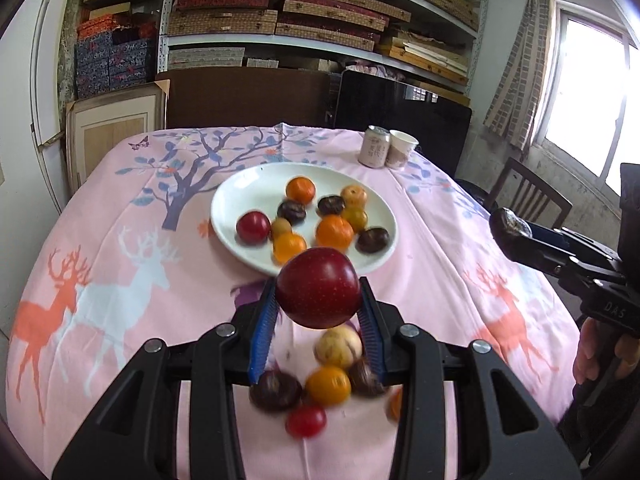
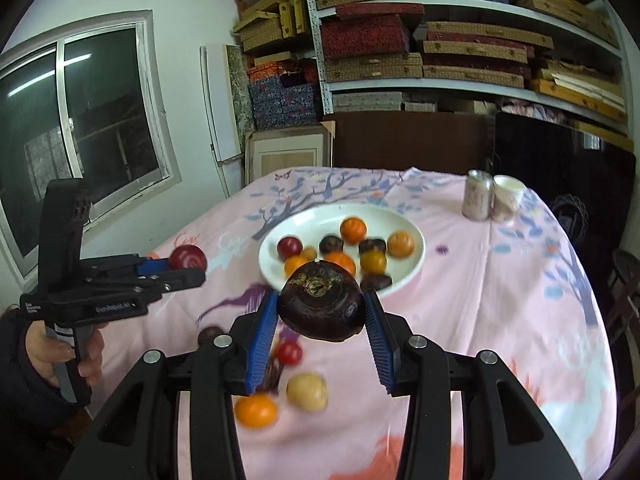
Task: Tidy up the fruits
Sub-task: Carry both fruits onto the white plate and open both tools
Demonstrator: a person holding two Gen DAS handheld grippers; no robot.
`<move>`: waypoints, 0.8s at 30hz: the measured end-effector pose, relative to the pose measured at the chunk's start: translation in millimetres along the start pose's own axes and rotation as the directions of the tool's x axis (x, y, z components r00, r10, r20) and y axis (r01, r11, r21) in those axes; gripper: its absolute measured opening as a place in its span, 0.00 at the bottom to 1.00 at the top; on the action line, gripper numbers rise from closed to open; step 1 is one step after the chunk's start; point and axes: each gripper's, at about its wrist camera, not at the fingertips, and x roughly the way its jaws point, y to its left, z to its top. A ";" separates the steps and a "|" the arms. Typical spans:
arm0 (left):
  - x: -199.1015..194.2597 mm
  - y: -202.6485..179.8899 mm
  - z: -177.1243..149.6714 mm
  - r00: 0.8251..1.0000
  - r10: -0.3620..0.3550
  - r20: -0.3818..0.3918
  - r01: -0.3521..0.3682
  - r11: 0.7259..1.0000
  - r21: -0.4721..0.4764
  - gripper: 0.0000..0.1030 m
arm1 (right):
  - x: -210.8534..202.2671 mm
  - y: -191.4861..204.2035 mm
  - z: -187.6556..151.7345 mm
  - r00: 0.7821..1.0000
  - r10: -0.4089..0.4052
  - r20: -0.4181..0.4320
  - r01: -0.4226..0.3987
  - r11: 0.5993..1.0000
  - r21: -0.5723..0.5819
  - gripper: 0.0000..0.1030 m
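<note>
My left gripper [image 1: 319,300] is shut on a red apple [image 1: 319,287], held above the pink tablecloth just short of the white plate [image 1: 240,192]. My right gripper [image 2: 321,308] is shut on a dark brown, flattened fruit [image 2: 322,306], also raised in front of the plate [image 2: 400,216]. The plate holds several small fruits: orange, dark brown and red ones. Below the left gripper, loose fruits lie on the cloth: a pale one [image 1: 338,346], an orange one [image 1: 328,385], a dark one [image 1: 275,391] and a small red one [image 1: 305,421]. Each gripper shows in the other's view, the left gripper [image 2: 188,266] with its apple [image 2: 188,259].
A drink can [image 1: 374,147] and a paper cup [image 1: 401,149] stand at the table's far right. A wooden chair [image 1: 528,196] is beside the table at the right. Shelves of boxes fill the back wall. A hand [image 2: 60,352] holds the left gripper's handle.
</note>
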 end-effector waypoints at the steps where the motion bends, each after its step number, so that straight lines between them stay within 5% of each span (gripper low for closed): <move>1: 8.2 2.6 8.0 1.000 0.001 0.001 -0.001 1.000 -0.005 0.37 | 9.5 -0.8 7.6 1.000 -0.014 0.000 0.014 1.000 -0.008 0.43; 14: 154.2 57.2 88.4 0.996 0.007 -0.094 -0.021 0.989 -0.148 0.37 | 175.2 -33.9 53.5 0.993 -0.063 -0.101 0.066 0.997 0.030 0.43; 20: 191.4 69.3 91.9 0.987 0.006 -0.162 -0.037 0.981 -0.191 0.38 | 206.7 -29.1 55.3 0.989 -0.054 -0.139 0.054 0.999 -0.004 0.45; 24: 182.5 74.5 90.8 0.990 0.007 -0.143 -0.037 0.977 -0.212 0.47 | 200.8 -26.0 55.6 0.990 -0.067 -0.122 0.067 0.998 -0.009 0.55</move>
